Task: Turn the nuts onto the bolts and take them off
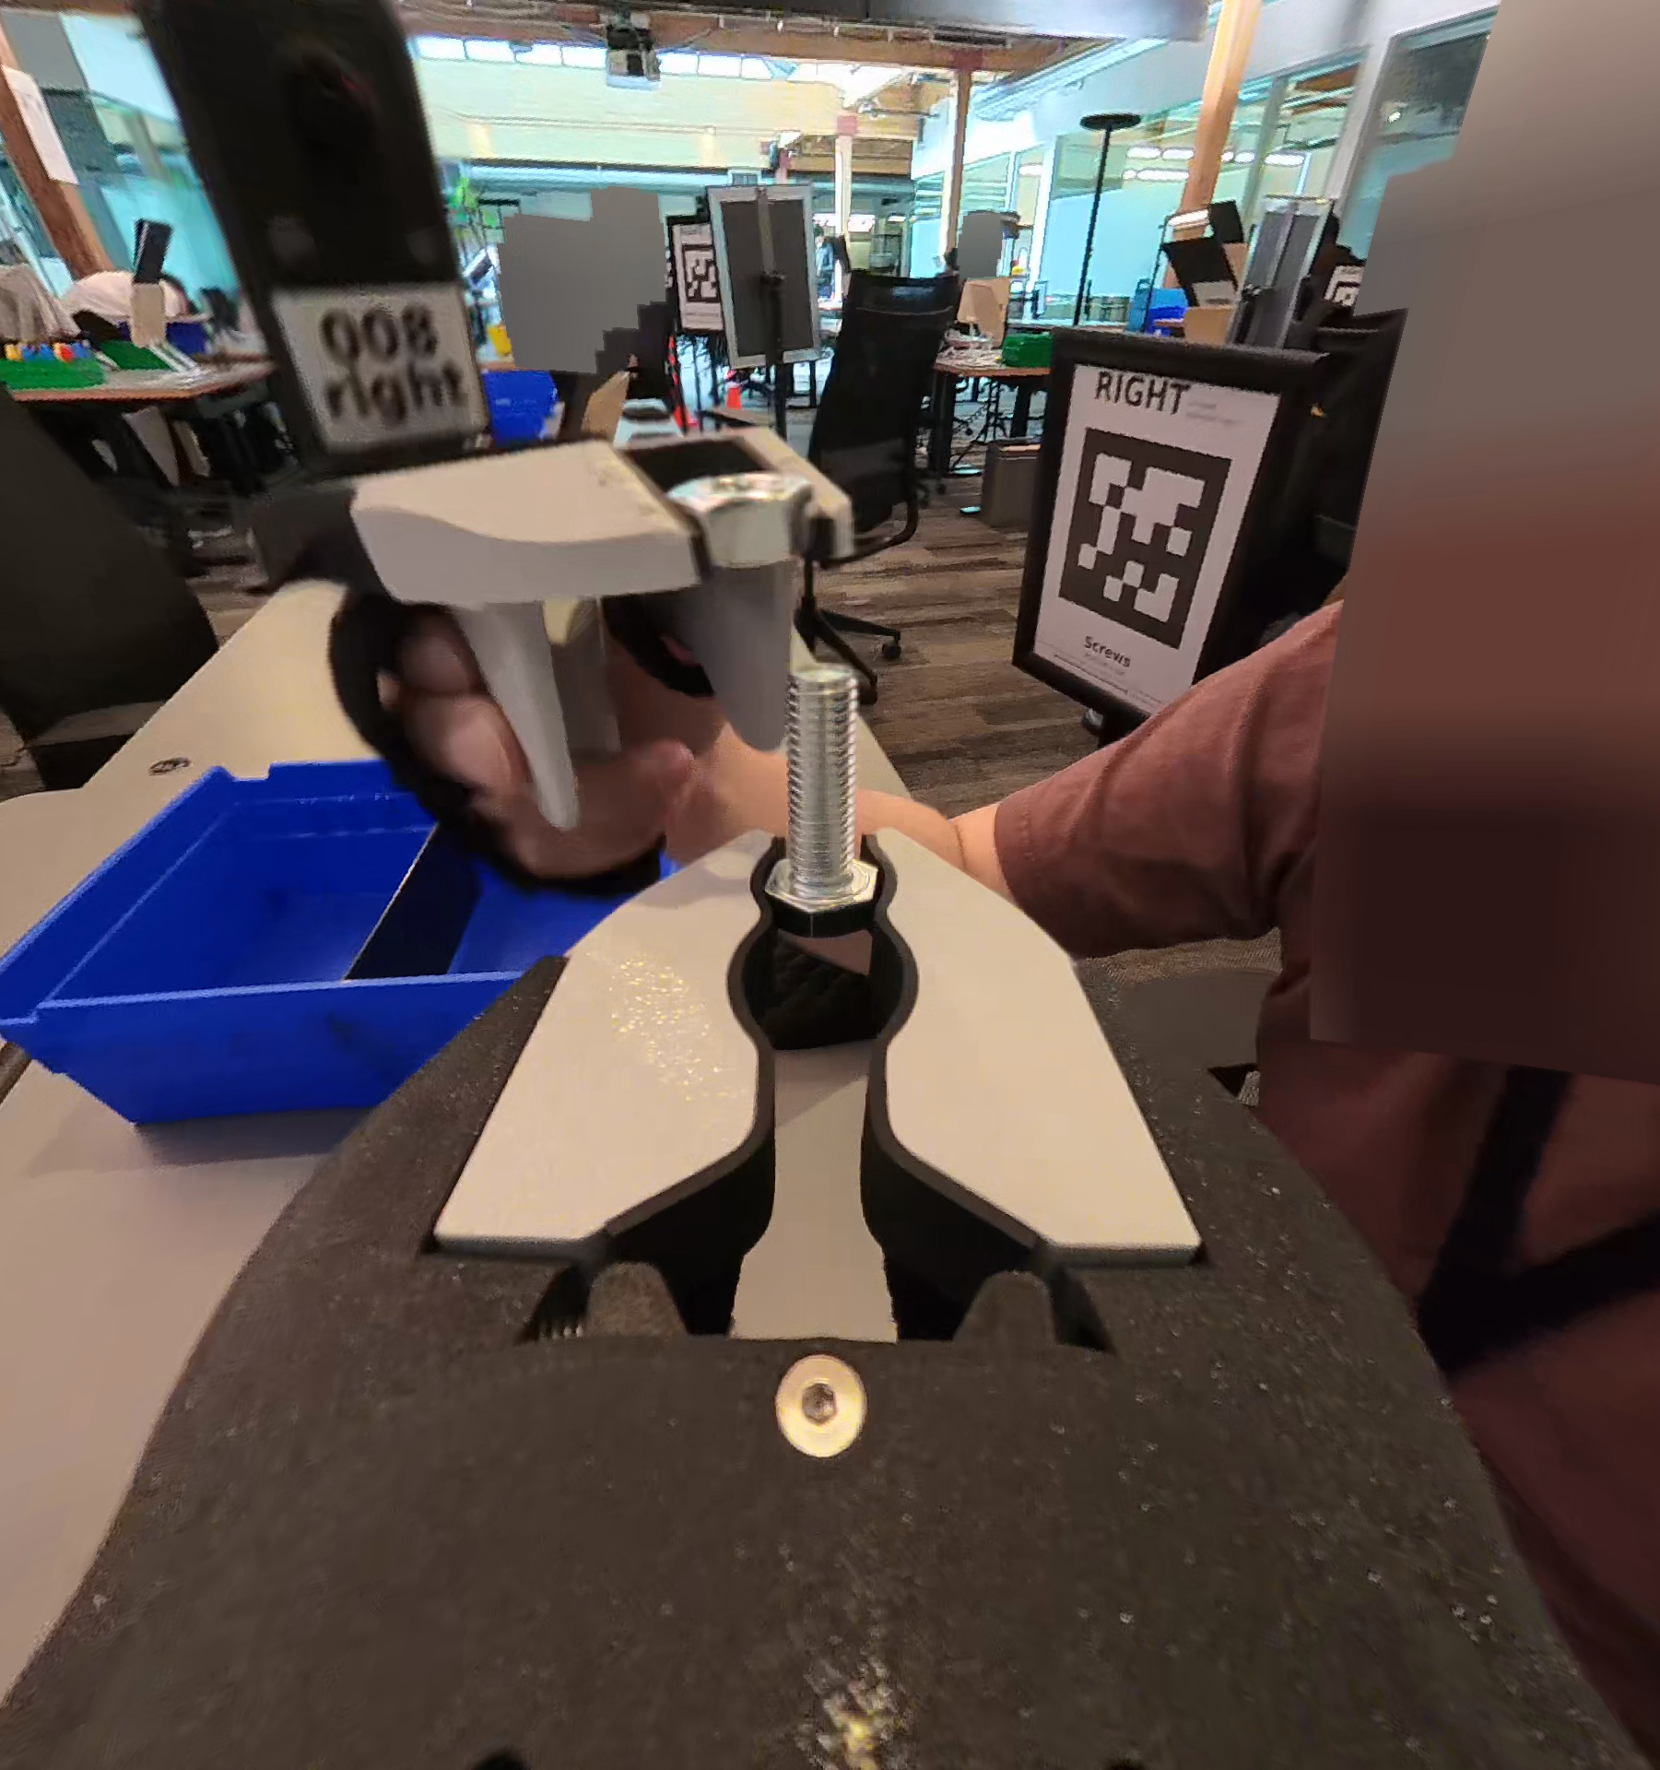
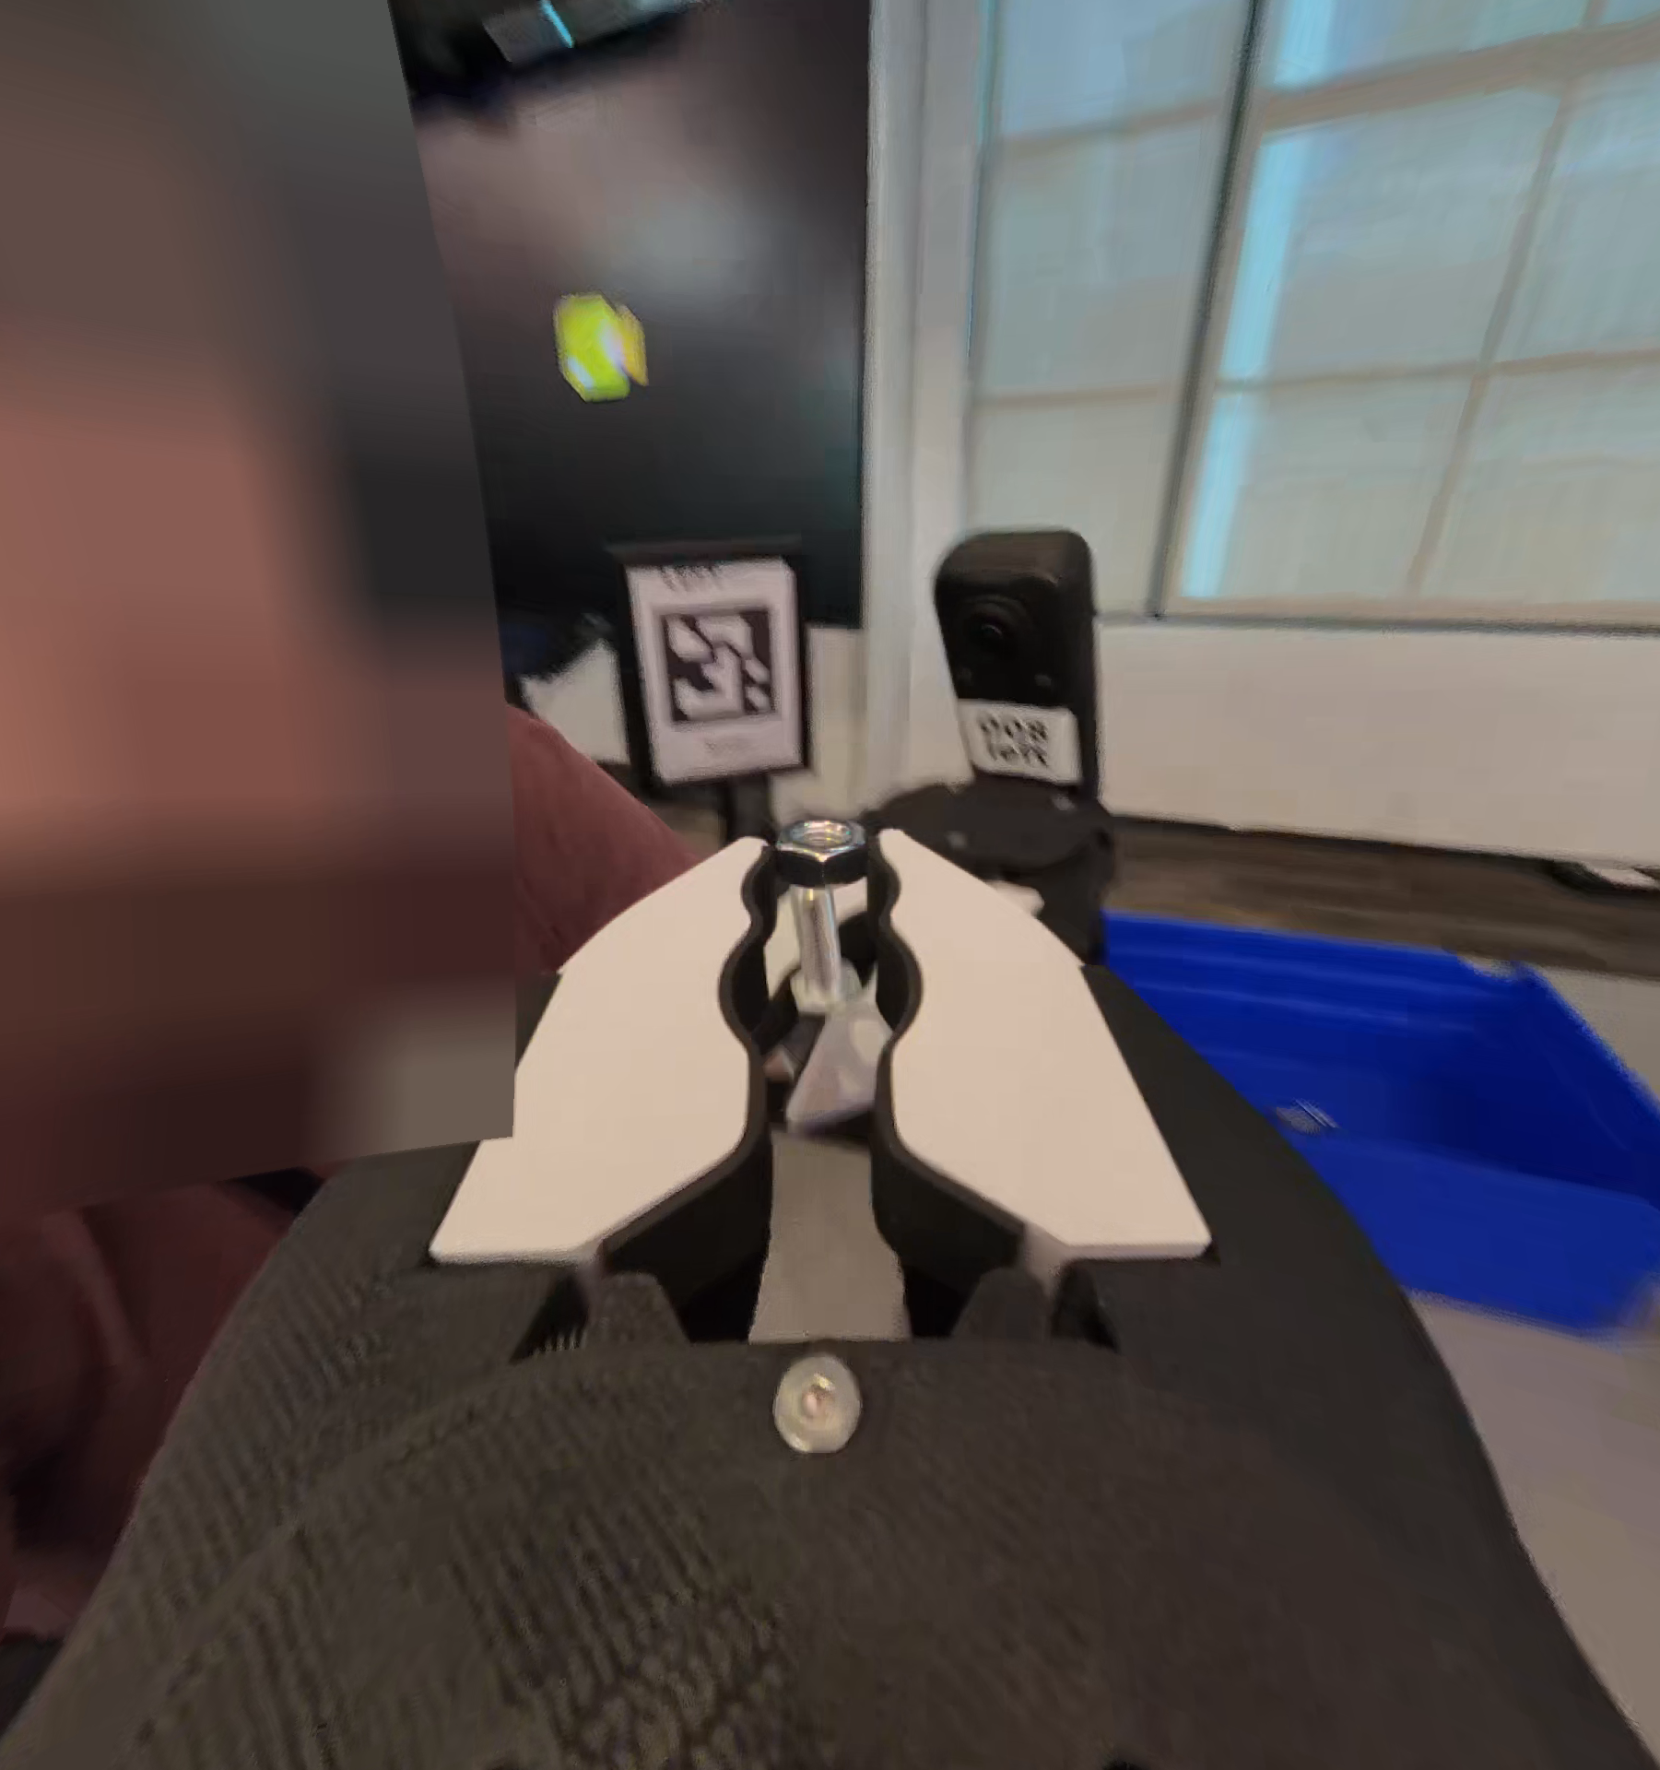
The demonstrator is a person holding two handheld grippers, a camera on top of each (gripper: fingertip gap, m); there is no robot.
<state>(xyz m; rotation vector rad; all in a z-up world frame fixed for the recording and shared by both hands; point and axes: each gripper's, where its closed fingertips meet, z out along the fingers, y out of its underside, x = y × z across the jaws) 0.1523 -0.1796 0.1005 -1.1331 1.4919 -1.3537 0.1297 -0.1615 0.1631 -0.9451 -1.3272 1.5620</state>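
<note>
Grey table (image 1: 60, 1341), blue bin (image 1: 232, 958) left; left claw (image 1: 818, 886) pinching upright bolt (image 1: 818, 766), right claw (image 2: 818, 862) pinching nut (image 2: 818, 850) just above.

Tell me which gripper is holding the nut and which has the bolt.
The right gripper holds the nut, above the bolt's tip. The left gripper clamps the upright bolt by its head.

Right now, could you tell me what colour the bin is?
The bin is blue, clearest in the left wrist view.
</note>
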